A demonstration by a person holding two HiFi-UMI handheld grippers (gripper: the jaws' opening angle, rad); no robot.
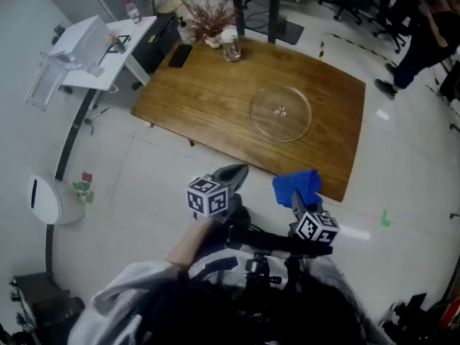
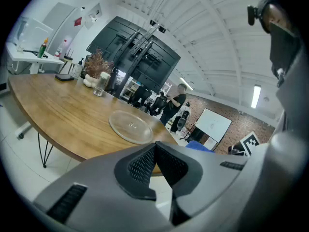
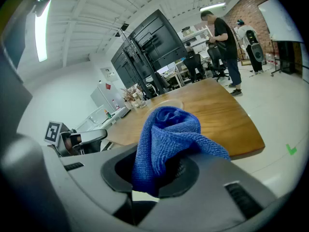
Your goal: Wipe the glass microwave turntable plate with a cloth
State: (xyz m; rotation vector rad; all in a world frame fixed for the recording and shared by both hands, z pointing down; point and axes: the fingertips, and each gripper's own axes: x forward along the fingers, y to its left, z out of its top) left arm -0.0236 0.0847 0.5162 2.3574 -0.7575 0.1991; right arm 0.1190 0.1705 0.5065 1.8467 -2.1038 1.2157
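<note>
The clear glass turntable plate [image 1: 280, 112] lies flat on the wooden table [image 1: 194, 92], right of its middle; it also shows in the left gripper view as the plate [image 2: 131, 126] and faintly in the right gripper view as the plate [image 3: 169, 103]. My right gripper [image 1: 297, 196] is shut on a bunched blue cloth [image 1: 297, 186], held short of the table's near edge; the cloth [image 3: 166, 139] fills its jaws. My left gripper [image 1: 231, 177] hangs beside it over the floor, jaws shut and holding nothing [image 2: 154, 161].
A glass jar [image 1: 231, 46], dried flowers [image 1: 210, 20] and a black phone [image 1: 180, 55] sit at the table's far edge. A white side desk [image 1: 100, 52] stands to the left. A person [image 1: 424, 34] stands beyond the table's far right corner.
</note>
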